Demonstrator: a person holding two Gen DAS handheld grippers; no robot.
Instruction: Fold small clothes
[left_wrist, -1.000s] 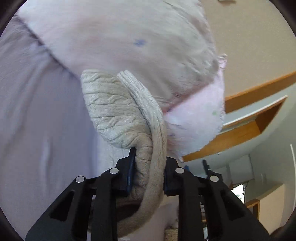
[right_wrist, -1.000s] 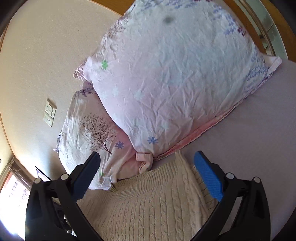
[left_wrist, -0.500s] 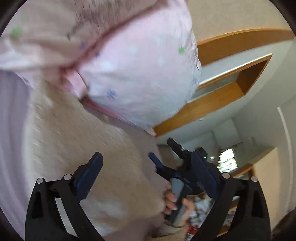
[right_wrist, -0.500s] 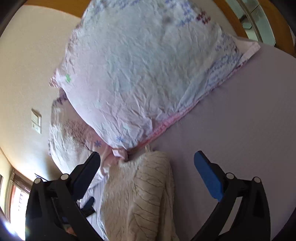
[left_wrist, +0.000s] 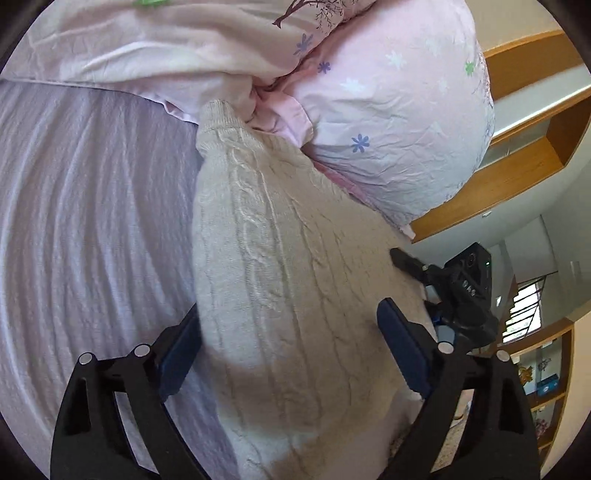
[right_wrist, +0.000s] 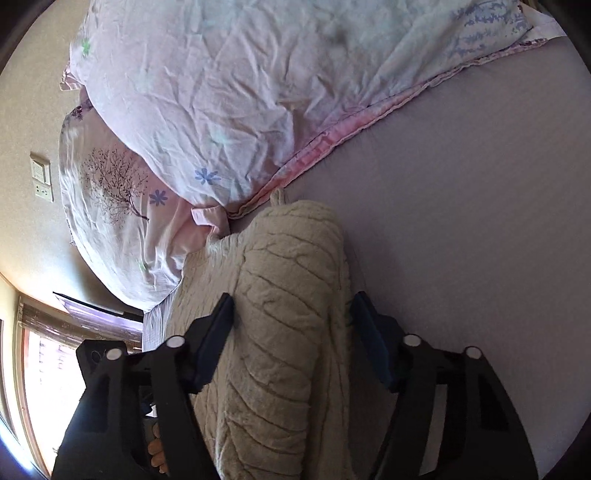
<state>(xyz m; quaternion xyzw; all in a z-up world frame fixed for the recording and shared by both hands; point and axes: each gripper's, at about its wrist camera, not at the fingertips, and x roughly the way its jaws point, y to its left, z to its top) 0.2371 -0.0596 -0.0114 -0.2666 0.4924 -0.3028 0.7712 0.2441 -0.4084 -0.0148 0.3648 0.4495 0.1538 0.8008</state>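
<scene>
Cream cable-knit sweater (left_wrist: 280, 280) is lying folded on the lilac bedsheet (left_wrist: 85, 221), its top edge touching the pink floral pillows (left_wrist: 388, 122); left gripper (left_wrist: 291, 350) and right gripper (right_wrist: 291, 339) are both straddling it, jaws spread, not pinching

cable-knit sweater (left_wrist: 280, 280), crinkled, perhaps cotton, pillowcase (left_wrist: 388, 122)

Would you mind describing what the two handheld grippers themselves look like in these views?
Both the left gripper and the right gripper have matte black angular frames with triangular cut-outs, round silver pivot screws and flat dark-blue pads on the fingers. Seen from the left wrist, the right unit carries a small black camera block. No cables or sleeves are visible.
</scene>
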